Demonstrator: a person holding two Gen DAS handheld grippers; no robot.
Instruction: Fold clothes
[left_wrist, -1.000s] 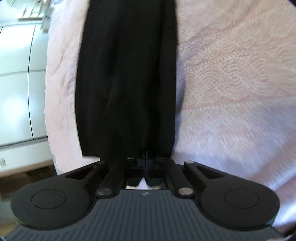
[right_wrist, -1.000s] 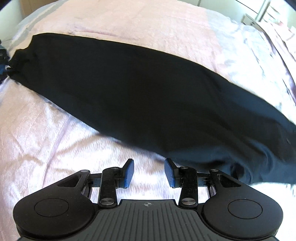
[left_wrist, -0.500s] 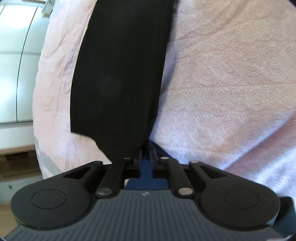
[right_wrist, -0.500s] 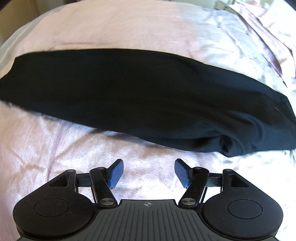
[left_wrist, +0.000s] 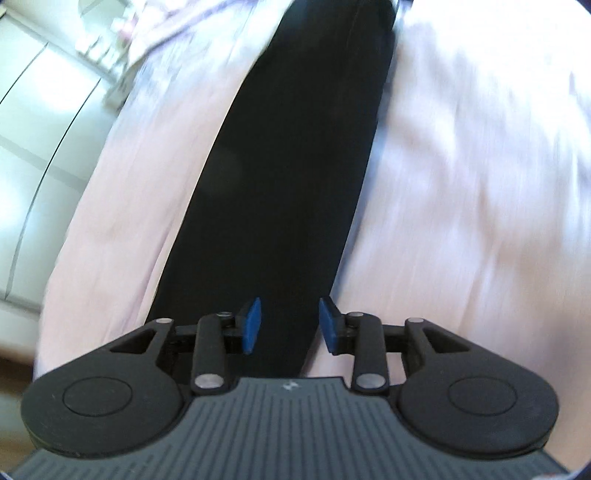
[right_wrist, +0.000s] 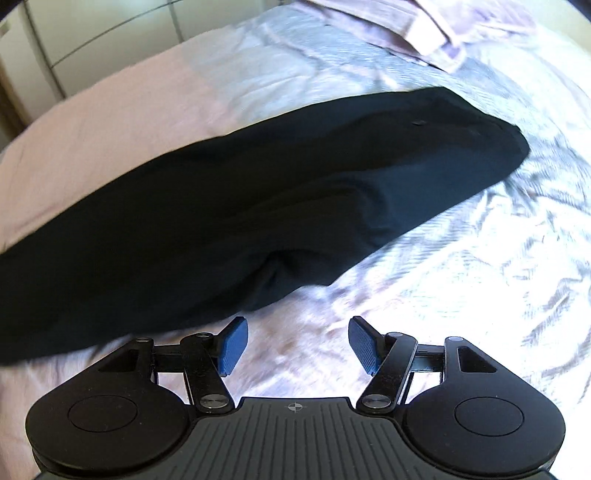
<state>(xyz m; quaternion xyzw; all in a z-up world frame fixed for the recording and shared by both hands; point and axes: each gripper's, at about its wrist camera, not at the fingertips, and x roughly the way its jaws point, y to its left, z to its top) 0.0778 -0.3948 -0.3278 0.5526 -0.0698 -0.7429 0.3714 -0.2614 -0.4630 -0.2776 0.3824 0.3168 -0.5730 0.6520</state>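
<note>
A long black garment (left_wrist: 295, 177) lies folded lengthwise on a pale pink bedspread (left_wrist: 461, 206), running away from the camera in the left wrist view. My left gripper (left_wrist: 290, 325) hovers over its near end, its jaws opening; the blue pads stand apart and press on nothing. In the right wrist view the same black garment (right_wrist: 258, 206) stretches across the frame from left to right. My right gripper (right_wrist: 295, 345) stands open just in front of the garment's near edge, over bare bedspread (right_wrist: 461, 295), with nothing between its pads.
White cabinet doors (left_wrist: 33, 122) stand beyond the bed's left side in the left wrist view. A pink pillow or folded sheet (right_wrist: 424, 33) lies at the far end of the bed. The bedspread is wrinkled on the right.
The left gripper let go of the garment's end, opened and rose back from it. The right gripper widened and moved along the garment toward its right end.
</note>
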